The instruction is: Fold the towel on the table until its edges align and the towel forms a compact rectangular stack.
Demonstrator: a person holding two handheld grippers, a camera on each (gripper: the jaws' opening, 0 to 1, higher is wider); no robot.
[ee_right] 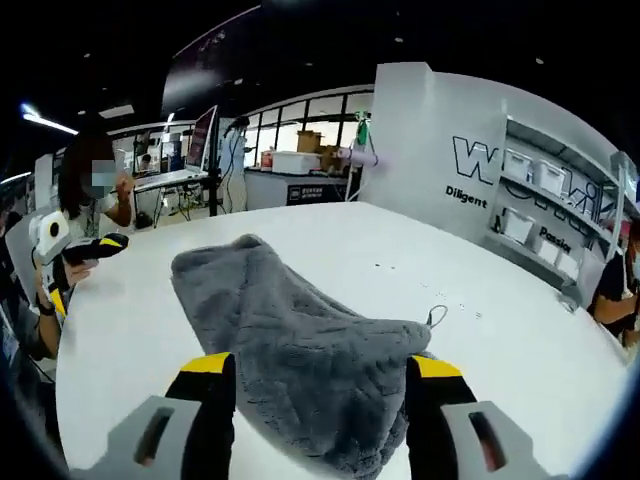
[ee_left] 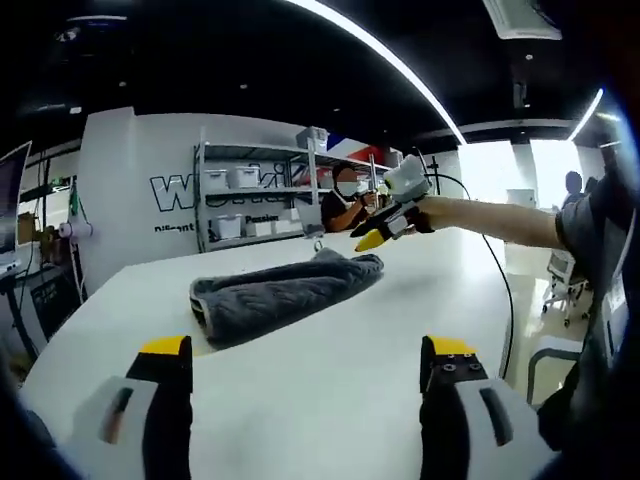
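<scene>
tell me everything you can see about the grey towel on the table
The grey towel is thick and plush, with a stitched wavy pattern across its pile. It lies bunched and loosely folded on the white table, not yet a neat rectangle: its edges are uneven and rounded. A small hanging loop sticks out at one corner. In the right gripper view, the right claw is open, its jaws straddling the towel's near end. In the left gripper view, the left claw is open, short of the towel.

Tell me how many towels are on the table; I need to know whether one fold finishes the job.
1. A single grey towel lies bunched on the white table, just ahead of the open right gripper. In the left gripper view it sits mid-table, beyond the open left gripper. Nothing suggests another underneath.
</scene>
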